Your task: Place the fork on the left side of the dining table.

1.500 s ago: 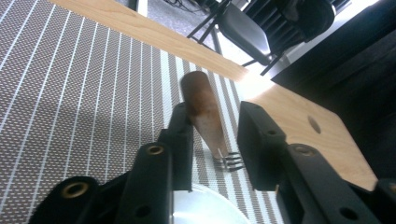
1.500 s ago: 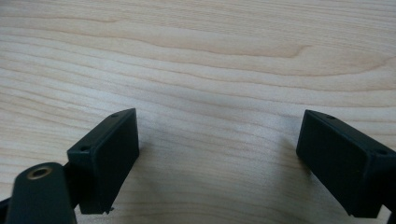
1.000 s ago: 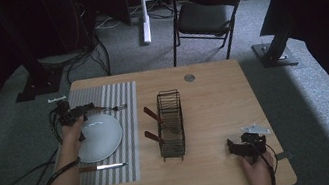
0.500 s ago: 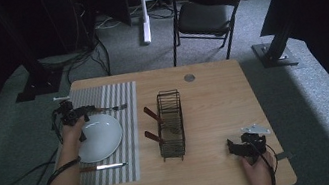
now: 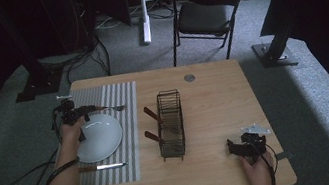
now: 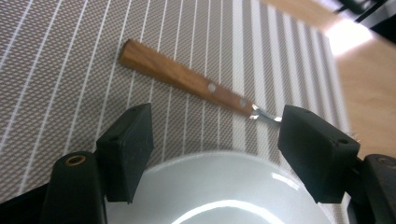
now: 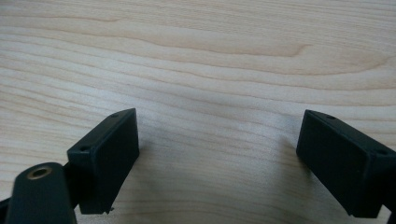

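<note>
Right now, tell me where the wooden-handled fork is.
In the high view the wooden-handled fork lies on the grey striped placemat at the table's left, just beyond the round white plate, ahead of the left hand-held gripper.

Fork [image 6: 187, 85]: smooth wood handle w/ metal rivets; plate [image 6: 219, 196] glossy white; placemat [image 6: 70, 56] woven cloth.

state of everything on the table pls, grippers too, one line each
Left gripper: open, empty, over the plate's far rim.
Right gripper: open, empty, above bare table.
Fork: flat on the placemat beyond the plate, free.
Plate: flat on the placemat, empty.
Knife: flat on the placemat, on the plate's near side.
Wire rack: upright, two wooden-handled utensils sticking out of it.
Placemat: flat.
</note>
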Available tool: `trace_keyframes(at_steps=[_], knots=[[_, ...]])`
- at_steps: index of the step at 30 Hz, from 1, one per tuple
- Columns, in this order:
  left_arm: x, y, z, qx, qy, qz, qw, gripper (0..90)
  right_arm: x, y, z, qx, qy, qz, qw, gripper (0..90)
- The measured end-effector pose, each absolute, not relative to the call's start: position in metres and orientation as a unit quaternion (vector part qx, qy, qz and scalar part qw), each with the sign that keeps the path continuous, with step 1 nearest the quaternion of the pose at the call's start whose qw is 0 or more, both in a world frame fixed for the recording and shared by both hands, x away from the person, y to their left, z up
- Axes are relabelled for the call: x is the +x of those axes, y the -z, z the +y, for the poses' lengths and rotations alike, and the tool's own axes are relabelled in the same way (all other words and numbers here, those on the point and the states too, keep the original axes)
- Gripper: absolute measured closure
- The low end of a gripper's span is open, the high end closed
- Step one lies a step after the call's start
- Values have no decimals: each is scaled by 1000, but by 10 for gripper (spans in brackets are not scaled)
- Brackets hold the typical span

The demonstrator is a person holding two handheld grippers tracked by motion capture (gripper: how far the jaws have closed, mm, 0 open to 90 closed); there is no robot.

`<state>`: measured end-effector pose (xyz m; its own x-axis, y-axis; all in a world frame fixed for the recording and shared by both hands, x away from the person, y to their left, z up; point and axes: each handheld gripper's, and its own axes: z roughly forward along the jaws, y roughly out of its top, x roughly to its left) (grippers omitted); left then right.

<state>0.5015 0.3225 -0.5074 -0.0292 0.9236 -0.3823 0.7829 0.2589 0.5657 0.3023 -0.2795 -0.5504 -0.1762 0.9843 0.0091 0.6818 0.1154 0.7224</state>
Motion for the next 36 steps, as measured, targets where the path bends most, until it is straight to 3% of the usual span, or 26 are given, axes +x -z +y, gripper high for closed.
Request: trace_keyframes(at_steps=[4,10,12,18,20,25,36], knots=[[497,506,317,616,-113,701,341,187,302,550,-279,591,-304,704,249,126],[490,497,311,625,-134,692,335,186,302,550,-279,591,-304,704,249,127],[487,493,310,631,-137,683,341,79,302,550,-279,592,-304,704,249,127],[474,483,304,648,-164,671,321,78,302,550,-279,592,-304,704,249,126],[469,481,305,656,-159,661,328,0,302,550,-280,591,-304,704,249,126],[456,480,300,686,-181,636,305,0,302,550,-280,591,-304,704,249,126],[426,476,309,679,-185,637,316,0,302,550,-280,591,-304,704,248,126]])
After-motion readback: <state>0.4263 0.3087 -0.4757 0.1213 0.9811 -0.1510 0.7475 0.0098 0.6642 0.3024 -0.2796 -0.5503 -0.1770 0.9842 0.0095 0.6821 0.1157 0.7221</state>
